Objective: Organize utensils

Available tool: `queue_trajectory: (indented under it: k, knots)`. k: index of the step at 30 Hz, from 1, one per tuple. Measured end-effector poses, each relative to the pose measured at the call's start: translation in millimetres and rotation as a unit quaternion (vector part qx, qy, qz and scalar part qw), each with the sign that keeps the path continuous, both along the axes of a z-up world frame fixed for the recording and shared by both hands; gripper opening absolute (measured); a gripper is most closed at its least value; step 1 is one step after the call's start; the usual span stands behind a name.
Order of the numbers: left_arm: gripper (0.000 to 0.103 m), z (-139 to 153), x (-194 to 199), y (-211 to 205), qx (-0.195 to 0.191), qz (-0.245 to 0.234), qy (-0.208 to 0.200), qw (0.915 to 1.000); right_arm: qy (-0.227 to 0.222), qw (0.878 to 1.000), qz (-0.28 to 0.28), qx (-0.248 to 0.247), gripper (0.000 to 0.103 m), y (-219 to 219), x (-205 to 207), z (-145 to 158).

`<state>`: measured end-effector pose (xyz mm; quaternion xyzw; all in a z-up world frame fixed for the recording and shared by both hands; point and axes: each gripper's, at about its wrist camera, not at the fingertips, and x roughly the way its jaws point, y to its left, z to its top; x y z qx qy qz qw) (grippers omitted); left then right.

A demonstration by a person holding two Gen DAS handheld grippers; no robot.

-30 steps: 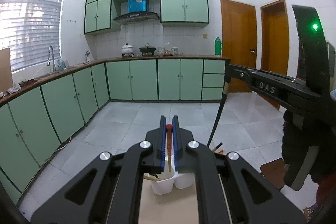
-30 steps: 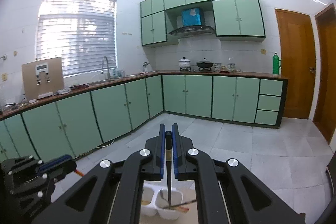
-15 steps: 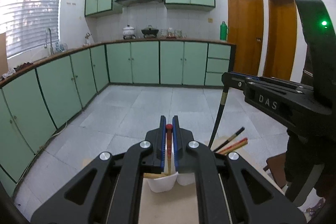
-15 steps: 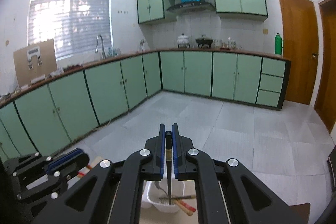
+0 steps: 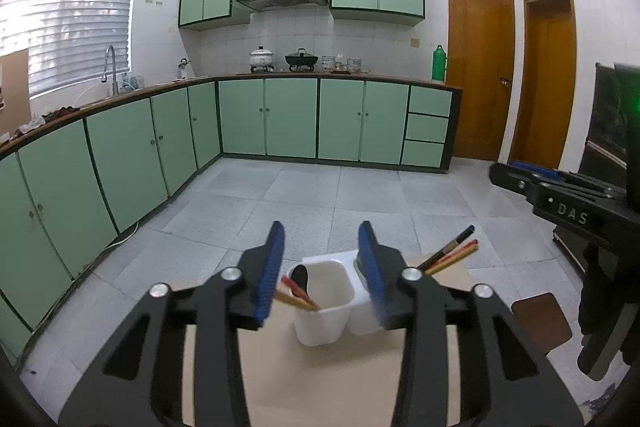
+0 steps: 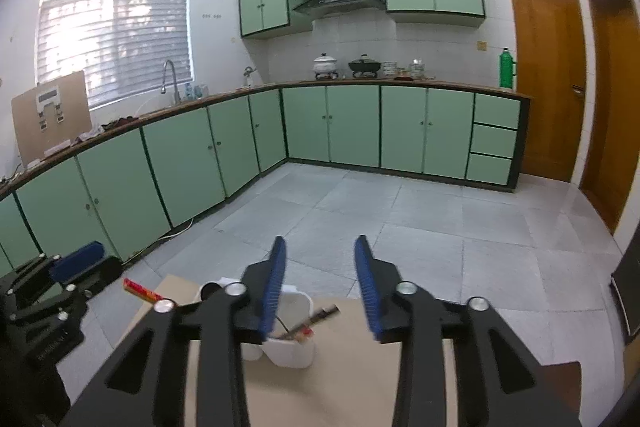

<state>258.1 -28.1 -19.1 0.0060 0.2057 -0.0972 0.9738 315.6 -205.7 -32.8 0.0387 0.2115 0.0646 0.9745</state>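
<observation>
Chopsticks [image 5: 298,298] in white holder [image 5: 326,319], apparently released | both grippers just opened, empty

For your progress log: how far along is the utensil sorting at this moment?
Done: chopsticks lean in the left cup and the right cup. In hand: nothing; the left gripper and right gripper have just been opening, nothing between the jaws. Left: no loose utensils show on the table.
</observation>
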Motion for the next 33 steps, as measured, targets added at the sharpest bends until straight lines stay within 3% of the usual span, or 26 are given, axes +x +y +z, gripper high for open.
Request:
queue_trajectory:
  k: [7,11,21,27,33]
  knots:
    - [0.062,-2.0,-44.7,5.5,0.0,0.011,-0.007,0.9999,-0.007,1.0,-0.017,0.0,0.06,-11.6,-46.1,-8.4]
    - [0.074,-5.8,-69.6,8.8,-0.004,0.017,-0.004,0.9998,-0.001,1.0,-0.018,0.006,0.065,-12.4,-74.7,-21.3]
    - [0.089,-21.3,-124.4,13.8,-0.012,0.025,0.018,0.9994,0.018,1.0,-0.007,0.003,0.081,-3.5,-132.8,-47.1]
    - [0.094,-20.2,-151.6,14.2,-0.016,0.03,0.013,0.9993,0.021,1.0,0.005,0.008,0.096,1.5,-161.2,-49.6]
    - [0.095,-10.9,-174.4,13.1,-0.015,0.025,0.001,0.9996,0.015,1.0,0.019,0.015,0.097,9.3,-184.3,-38.8]
